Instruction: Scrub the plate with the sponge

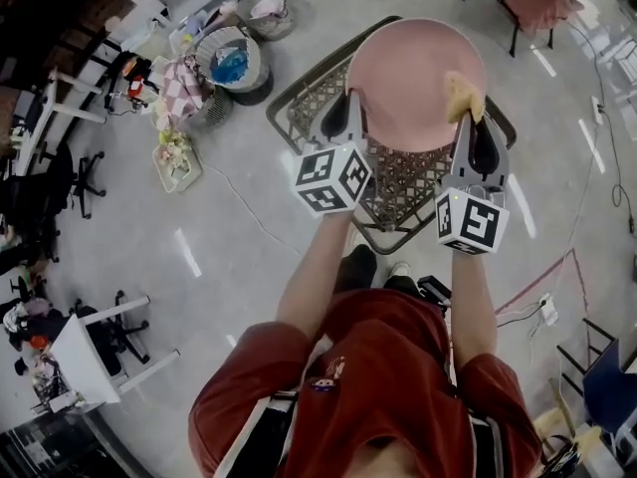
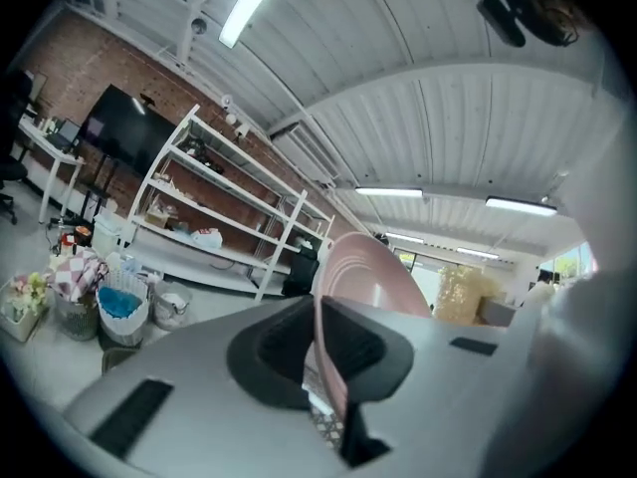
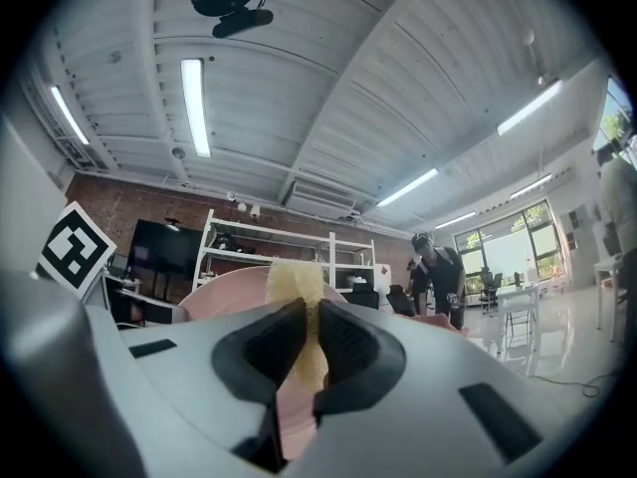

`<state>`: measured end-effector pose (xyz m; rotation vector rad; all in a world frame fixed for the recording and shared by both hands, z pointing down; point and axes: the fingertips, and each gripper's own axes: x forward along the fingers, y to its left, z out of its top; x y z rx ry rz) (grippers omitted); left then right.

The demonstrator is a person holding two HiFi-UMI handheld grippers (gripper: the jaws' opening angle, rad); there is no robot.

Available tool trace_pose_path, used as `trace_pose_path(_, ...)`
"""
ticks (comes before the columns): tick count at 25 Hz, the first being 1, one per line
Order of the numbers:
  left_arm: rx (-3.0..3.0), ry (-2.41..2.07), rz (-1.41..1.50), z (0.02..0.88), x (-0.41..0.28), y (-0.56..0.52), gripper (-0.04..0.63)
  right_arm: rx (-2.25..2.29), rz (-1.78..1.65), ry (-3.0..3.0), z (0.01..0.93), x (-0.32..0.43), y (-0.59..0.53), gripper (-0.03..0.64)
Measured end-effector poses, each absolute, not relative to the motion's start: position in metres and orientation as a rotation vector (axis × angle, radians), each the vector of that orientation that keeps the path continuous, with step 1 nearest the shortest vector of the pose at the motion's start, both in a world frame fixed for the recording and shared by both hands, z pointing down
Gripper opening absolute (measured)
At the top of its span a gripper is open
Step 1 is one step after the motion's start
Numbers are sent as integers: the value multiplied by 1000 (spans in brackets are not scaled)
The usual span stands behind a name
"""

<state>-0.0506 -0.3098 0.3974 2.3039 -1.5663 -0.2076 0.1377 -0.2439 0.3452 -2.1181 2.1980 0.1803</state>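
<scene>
Plate (image 1: pixel 413 83) is hanging above a wire basket (image 1: pixel 393 182), the left gripper (image 1: pixel 352 111) clamping its rim; the right gripper (image 1: pixel 476 127) is squeezing the yellow sponge (image 1: pixel 463 96) at the plate's right edge. Scrubbing is seemingly only starting; the pink face is awaiting strokes.

Bright ceiling strip lights (image 2: pixel 261 3), glare streaks on floor (image 1: pixel 187 252), fisheye black corners, left claw (image 2: pixel 320 357) soft.

Big open workshop-lab here: bare brick wall (image 2: pixel 70 73) behind tall white metal shelving (image 2: pixel 214 202), ribbed white ceiling (image 3: pixel 328 88) hung with long tube lights (image 3: pixel 194 103), polished concrete floor (image 1: pixel 199 237) crossed by a loose cable (image 1: pixel 244 207), rolling office chairs (image 1: pixel 85 177) beside a white tabletop (image 1: pixel 80 355), large windows (image 3: pixel 508 242) beyond.
</scene>
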Motion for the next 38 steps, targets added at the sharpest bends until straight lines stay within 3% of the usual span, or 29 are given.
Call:
trace_pose_path(9, 2410, -1587, -313, 337, -35, -291, 23, -1938, 251, 2312, 269, 99, -263, 44)
trace_pose_path(20, 2439, -1589, -403, 315, -34, -267, 23, -1900, 198, 2405, 256, 64, -276, 44)
trace_pose_path(38, 2411, -1658, -500, 299, -56, -262, 23, -2142, 160, 2297, 259, 120, -284, 44)
